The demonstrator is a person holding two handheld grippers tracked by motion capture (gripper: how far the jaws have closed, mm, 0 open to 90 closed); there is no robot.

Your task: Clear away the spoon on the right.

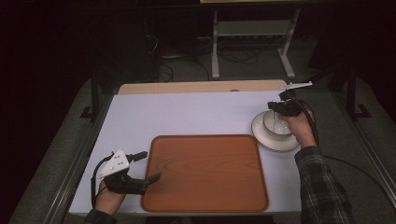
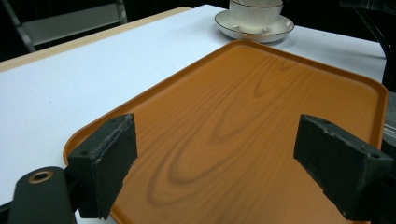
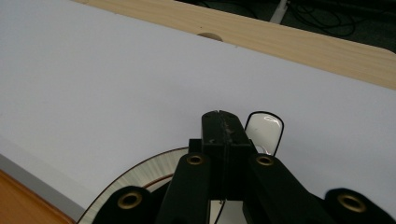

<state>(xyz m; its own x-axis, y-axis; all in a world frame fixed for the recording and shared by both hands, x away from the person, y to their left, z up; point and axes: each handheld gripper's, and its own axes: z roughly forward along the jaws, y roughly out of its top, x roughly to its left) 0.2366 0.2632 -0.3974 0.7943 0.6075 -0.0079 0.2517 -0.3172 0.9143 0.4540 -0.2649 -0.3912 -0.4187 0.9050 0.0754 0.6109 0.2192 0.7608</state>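
- In the high view the right tool (image 1: 275,107) sits at the right of the frame, over the white bowl (image 1: 276,125) that stands on a white saucer (image 1: 261,135).
- In the right gripper view the right tool (image 3: 223,122) has its black jaws pressed together, with the rounded end of a white spoon (image 3: 264,129) just behind their tips.
- Whether the jaws pinch the spoon's handle or merely meet beside it cannot be told; the part below the tips is hidden by the tool.
- The saucer's ribbed rim (image 3: 140,172) curves across the lower left of that view, under the tool.
- The left tool (image 1: 145,166) lies at the lower left of the high view, at the left edge of the brown tray (image 1: 205,172).
- In the left gripper view the left tool (image 2: 215,163) is spread wide, nothing between the jaws, the tray (image 2: 243,107) beneath them.
- The bowl (image 2: 256,13) and saucer (image 2: 254,29) show at the upper right of that view, off the tray, on the white counter (image 2: 70,79).
- The tray is bare.
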